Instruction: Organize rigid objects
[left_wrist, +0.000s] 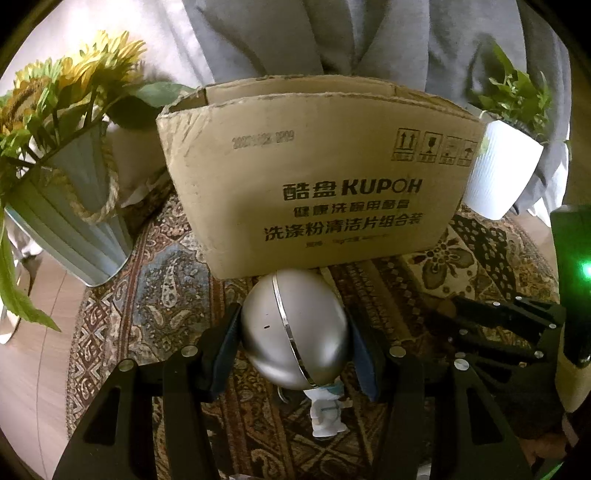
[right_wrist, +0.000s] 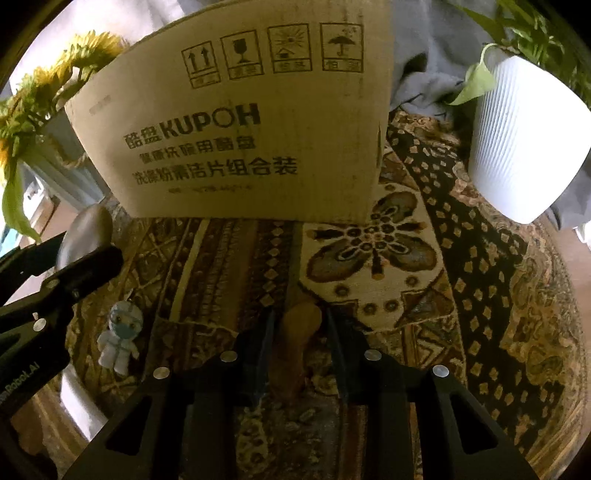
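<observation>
An open-topped cardboard box (left_wrist: 317, 173) stands at the centre of the left wrist view on a patterned cloth (left_wrist: 159, 295) covering the bench; its inside is hidden from both cameras. At upper left of that frame a pale ribbed bucket (left_wrist: 74, 221) holds sunflowers (left_wrist: 99, 62), and at upper right a white ribbed pot (left_wrist: 498, 166) holds a green plant (left_wrist: 517, 88). The left gripper (left_wrist: 293, 341) sits low in the frame, its jaws clamped on a silver egg-shaped object (left_wrist: 295, 328) just in front of the box. Under it a small white figurine (left_wrist: 327, 413) lies on the cloth. In the right wrist view the right gripper (right_wrist: 299, 347) points at the box, its jaws closed on a brown object (right_wrist: 299, 332) whose shape is unclear. The box reads "KUPOH" with Chinese lines below and four handling symbols.
</observation>
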